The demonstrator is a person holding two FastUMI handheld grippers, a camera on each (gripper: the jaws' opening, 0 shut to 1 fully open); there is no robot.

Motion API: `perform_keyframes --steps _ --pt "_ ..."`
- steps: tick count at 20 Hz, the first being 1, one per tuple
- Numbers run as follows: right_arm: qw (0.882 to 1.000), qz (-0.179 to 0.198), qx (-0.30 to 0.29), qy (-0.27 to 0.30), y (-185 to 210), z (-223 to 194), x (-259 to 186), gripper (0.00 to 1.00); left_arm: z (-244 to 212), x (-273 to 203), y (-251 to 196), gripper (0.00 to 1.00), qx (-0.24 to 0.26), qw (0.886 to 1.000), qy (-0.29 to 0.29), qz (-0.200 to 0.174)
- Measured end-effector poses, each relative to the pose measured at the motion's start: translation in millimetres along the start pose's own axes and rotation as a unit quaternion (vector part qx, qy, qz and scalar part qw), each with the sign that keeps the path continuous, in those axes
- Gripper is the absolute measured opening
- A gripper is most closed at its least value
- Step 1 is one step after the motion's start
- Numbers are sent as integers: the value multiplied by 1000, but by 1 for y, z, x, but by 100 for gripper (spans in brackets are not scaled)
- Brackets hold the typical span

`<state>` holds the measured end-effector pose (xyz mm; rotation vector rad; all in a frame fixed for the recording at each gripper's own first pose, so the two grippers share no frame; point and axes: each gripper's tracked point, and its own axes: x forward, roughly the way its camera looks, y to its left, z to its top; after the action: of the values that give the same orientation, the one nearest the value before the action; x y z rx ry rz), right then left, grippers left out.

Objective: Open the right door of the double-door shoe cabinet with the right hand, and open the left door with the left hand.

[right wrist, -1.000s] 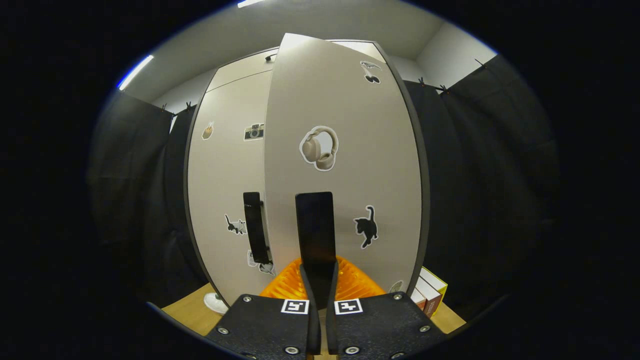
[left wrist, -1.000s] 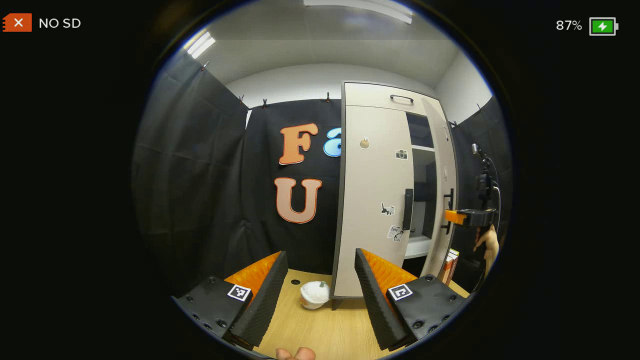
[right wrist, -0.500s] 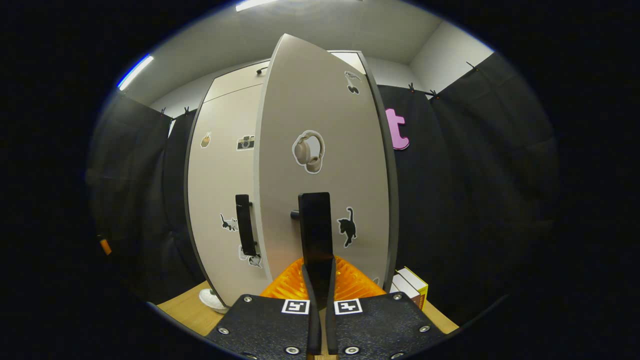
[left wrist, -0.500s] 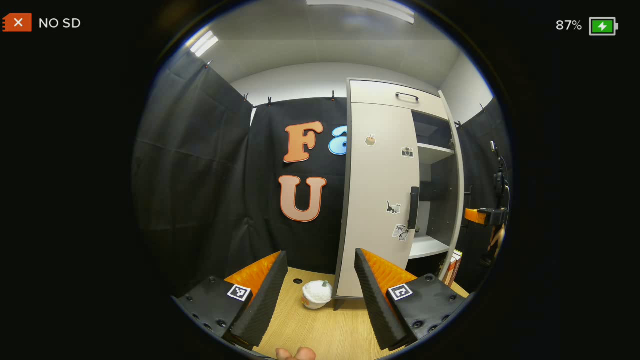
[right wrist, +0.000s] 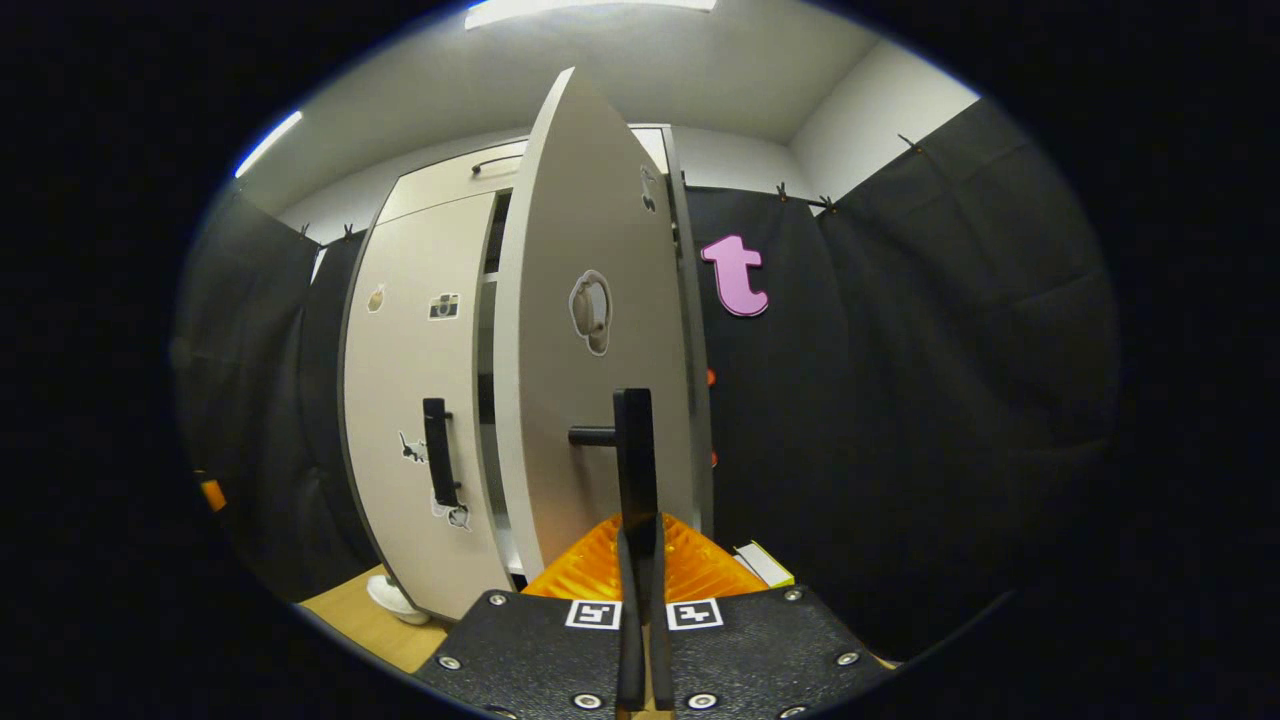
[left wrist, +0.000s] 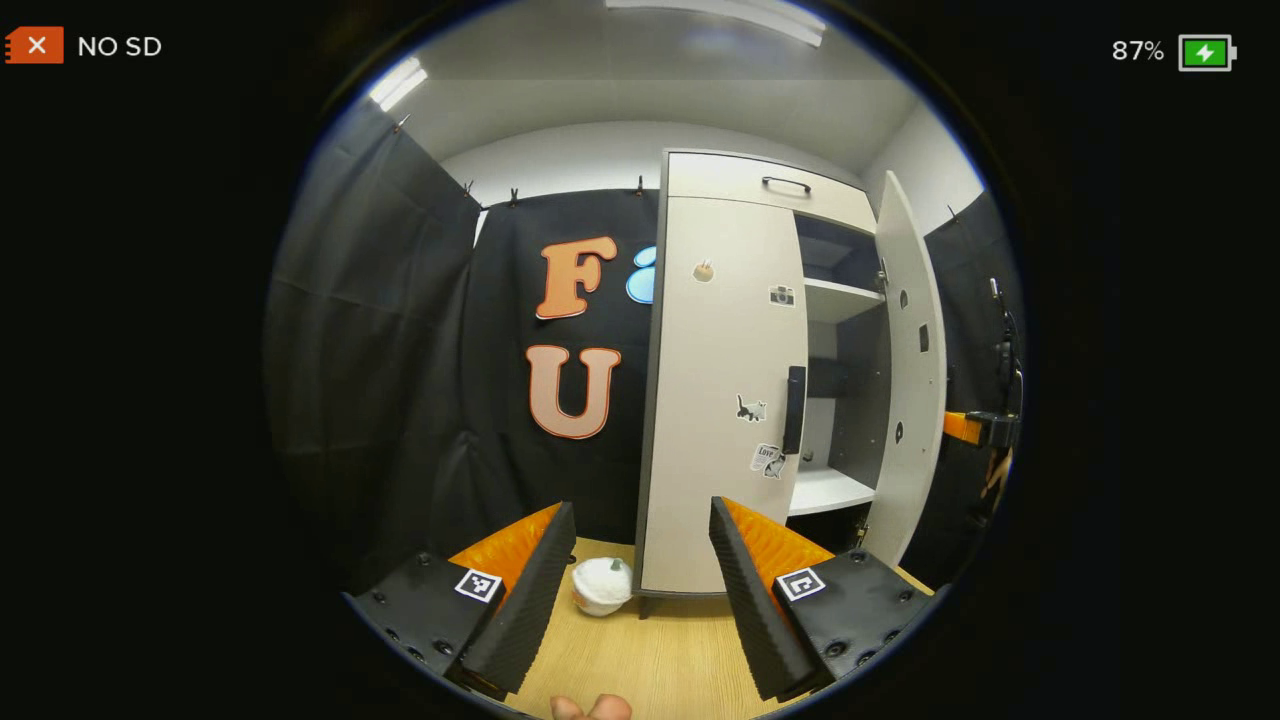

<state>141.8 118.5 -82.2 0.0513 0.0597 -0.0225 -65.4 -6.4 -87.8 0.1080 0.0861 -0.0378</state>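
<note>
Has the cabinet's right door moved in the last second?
Yes. The right door has swung outward, away from the shut left door, exposing more shelves.

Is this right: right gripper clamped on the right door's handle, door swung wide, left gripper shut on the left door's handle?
Not quite. In the left gripper view the left gripper is open, short of the closed left door and its handle. The rest holds: right gripper clamps the right door's handle.

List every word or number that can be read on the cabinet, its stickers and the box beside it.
No text reads clearly.
Paper sticker low on the left door: print too small to read.
Box by the right door: too blurred to read.
Camera sticker, cat sticker, headphone sticker: pictures, no words.
</note>
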Motion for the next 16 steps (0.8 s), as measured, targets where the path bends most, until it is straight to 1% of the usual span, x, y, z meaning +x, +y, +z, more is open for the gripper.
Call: perform_keyframes --steps 1,3,5,7,9,10,11,12,13,15,16 --pt "1000 -17 -2 -2 -10 1 0 0 2 1 -4 81 0 1000 -2 -2" --pt "999 -46 3 -6 -25 5 -1 0 9 3 -11 81 4 1000 -10 0" --pt "1000 -25 18 0 -22 2 -3 0 16 5 -22 81 8 1000 -18 -3" --pt "1000 -14 28 4 -19 1 -2 0 18 7 -35 81 9 1000 -20 -11" --pt "1000 -16 18 0 -30 2 -3 0 18 9 -48 81 7 1000 -19 -21" --pt "999 -26 21 -1 -38 3 -3 0 18 9 -54 81 8 999 -19 -25" --pt "999 -35 29 0 -43 4 -6 3 18 8 -58 81 11 999 -20 -27" --pt "998 -42 43 -2 -46 5 -10 7 19 9 -61 81 14 999 -22 -27" --pt "998 -39 58 -10 -44 8 -12 22 19 11 -66 81 17 999 -23 -29" --pt "997 -30 73 -11 -40 8 -14 57 17 15 -75 80 17 999 -20 -34" --pt "997 -28 73 -12 -42 9 -17 59 15 17 -80 80 16 999 -18 -37"
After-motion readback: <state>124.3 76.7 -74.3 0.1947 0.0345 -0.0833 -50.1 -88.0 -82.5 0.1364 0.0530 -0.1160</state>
